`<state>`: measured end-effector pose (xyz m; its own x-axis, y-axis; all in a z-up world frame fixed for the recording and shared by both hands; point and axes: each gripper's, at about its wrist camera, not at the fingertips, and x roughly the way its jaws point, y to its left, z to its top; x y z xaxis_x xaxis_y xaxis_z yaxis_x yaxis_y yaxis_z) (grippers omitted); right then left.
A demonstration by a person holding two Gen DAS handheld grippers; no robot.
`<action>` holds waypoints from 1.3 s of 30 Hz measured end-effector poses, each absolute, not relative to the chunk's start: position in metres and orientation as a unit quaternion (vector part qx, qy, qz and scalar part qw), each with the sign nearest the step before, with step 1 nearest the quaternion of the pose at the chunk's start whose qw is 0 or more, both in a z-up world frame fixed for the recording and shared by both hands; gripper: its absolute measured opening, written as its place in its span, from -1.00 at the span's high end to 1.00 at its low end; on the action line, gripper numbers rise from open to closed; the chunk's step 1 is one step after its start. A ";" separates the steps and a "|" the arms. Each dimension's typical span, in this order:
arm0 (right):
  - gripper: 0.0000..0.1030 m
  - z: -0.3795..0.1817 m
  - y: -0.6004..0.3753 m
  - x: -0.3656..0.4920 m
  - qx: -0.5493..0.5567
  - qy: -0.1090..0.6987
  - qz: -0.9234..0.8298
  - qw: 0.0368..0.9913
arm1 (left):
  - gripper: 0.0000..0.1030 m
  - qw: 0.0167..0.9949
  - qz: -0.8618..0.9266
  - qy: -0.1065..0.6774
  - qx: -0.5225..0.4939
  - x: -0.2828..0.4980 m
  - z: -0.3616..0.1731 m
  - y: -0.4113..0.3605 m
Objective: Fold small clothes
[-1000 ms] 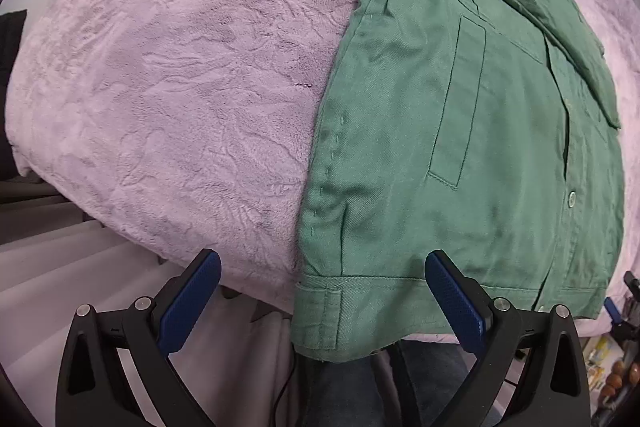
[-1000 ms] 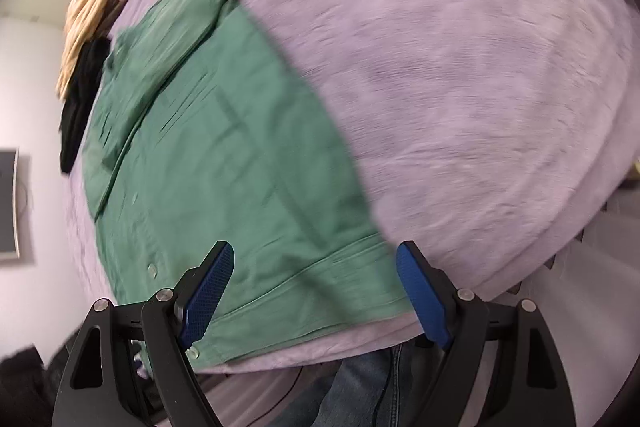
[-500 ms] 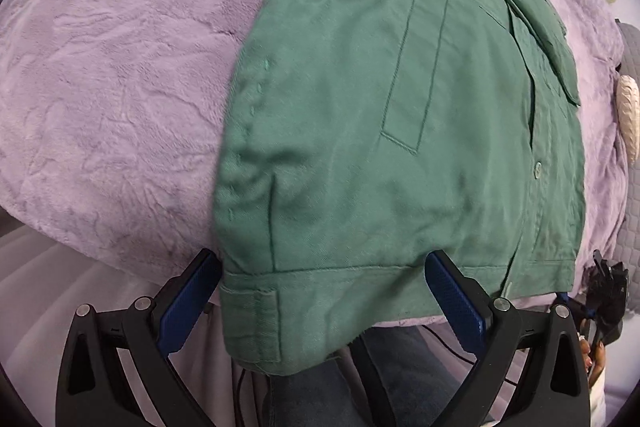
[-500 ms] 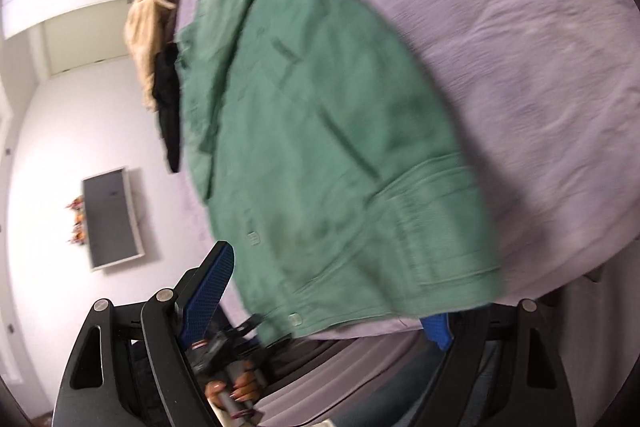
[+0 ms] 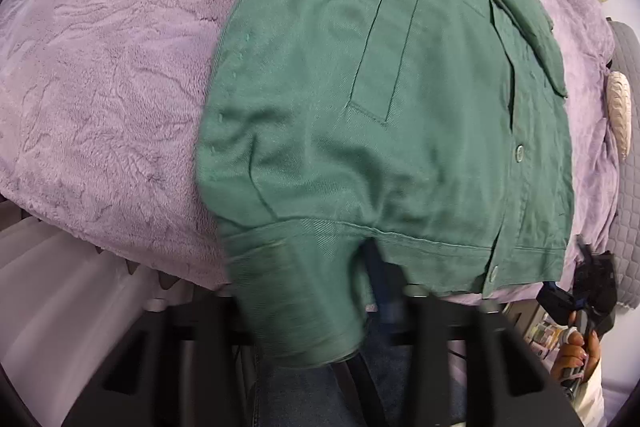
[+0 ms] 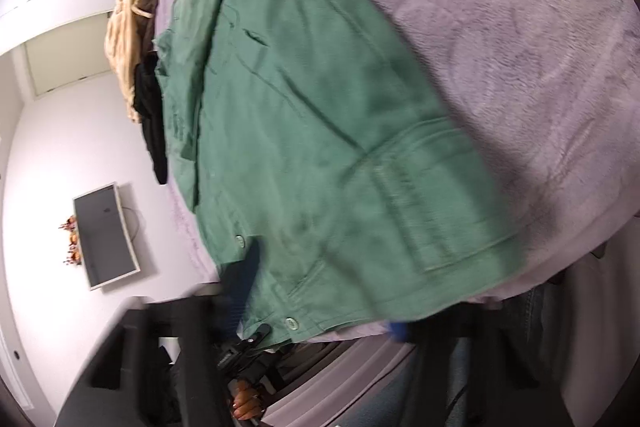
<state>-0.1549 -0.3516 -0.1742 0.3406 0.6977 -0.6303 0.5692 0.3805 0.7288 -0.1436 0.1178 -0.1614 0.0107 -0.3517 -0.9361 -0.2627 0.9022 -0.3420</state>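
A green button-up shirt (image 5: 380,99) lies on a lilac fleece blanket (image 5: 100,67), its hem at the near edge. My left gripper (image 5: 316,291) is shut on the hem's left corner; cloth bunches over it and hides most of the fingers. In the right wrist view the shirt (image 6: 320,147) fills the middle. My right gripper (image 6: 320,311) has its fingers around the hem's right part, near a button (image 6: 291,323); the cloth covers them and the frame is blurred.
Tan and black clothes (image 6: 132,67) are piled at the blanket's far end. A wall screen (image 6: 106,235) hangs at the left. Pillows (image 5: 618,115) lie at the right in the left wrist view. The other gripper and hand (image 5: 580,307) show at lower right.
Both grippers moved forward onto the shirt's hem. The left one closed on the hem corner, and cloth now covers both sets of fingers.
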 end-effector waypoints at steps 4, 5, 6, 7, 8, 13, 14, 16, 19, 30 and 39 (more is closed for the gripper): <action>0.78 -0.158 -0.349 -0.162 0.586 0.518 0.093 0.616 | 0.78 0.696 -0.060 0.680 -0.221 -0.146 -0.142 0.120; 0.78 -0.155 -0.349 -0.162 0.594 0.510 0.099 0.615 | 0.78 0.701 -0.066 0.674 -0.224 -0.146 -0.137 0.119; 0.78 -0.152 -0.349 -0.161 0.603 0.500 0.107 0.612 | 0.78 0.707 -0.073 0.666 -0.228 -0.143 -0.132 0.116; 0.78 -0.149 -0.348 -0.159 0.609 0.493 0.111 0.611 | 0.78 0.712 -0.080 0.656 -0.235 -0.143 -0.124 0.117; 0.78 -0.147 -0.347 -0.157 0.613 0.488 0.115 0.610 | 0.78 0.717 -0.085 0.649 -0.238 -0.143 -0.118 0.119; 0.78 -0.136 -0.345 -0.147 0.626 0.468 0.135 0.609 | 0.78 0.735 -0.103 0.621 -0.253 -0.133 -0.096 0.128; 0.78 -0.134 -0.344 -0.145 0.629 0.465 0.140 0.607 | 0.78 0.736 -0.105 0.619 -0.254 -0.130 -0.093 0.128; 0.80 -0.130 -0.343 -0.135 0.632 0.459 0.149 0.606 | 0.78 0.740 -0.111 0.610 -0.262 -0.121 -0.086 0.129; 0.80 -0.124 -0.344 -0.118 0.640 0.446 0.161 0.604 | 0.78 0.747 -0.115 0.596 -0.271 -0.110 -0.076 0.128; 0.80 -0.081 -0.350 0.006 0.633 0.414 0.225 0.614 | 0.78 0.784 -0.092 0.542 -0.287 -0.035 -0.030 0.124; 0.90 -0.064 -0.358 0.162 0.562 0.443 0.228 0.660 | 0.78 0.815 -0.051 0.502 -0.286 0.082 -0.025 0.120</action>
<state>0.1625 -0.3580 -0.0644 0.5036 0.7988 -0.3292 0.1976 0.2644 0.9440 0.0824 0.1199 -0.0249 0.4907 -0.3708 -0.7885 -0.2035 0.8311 -0.5175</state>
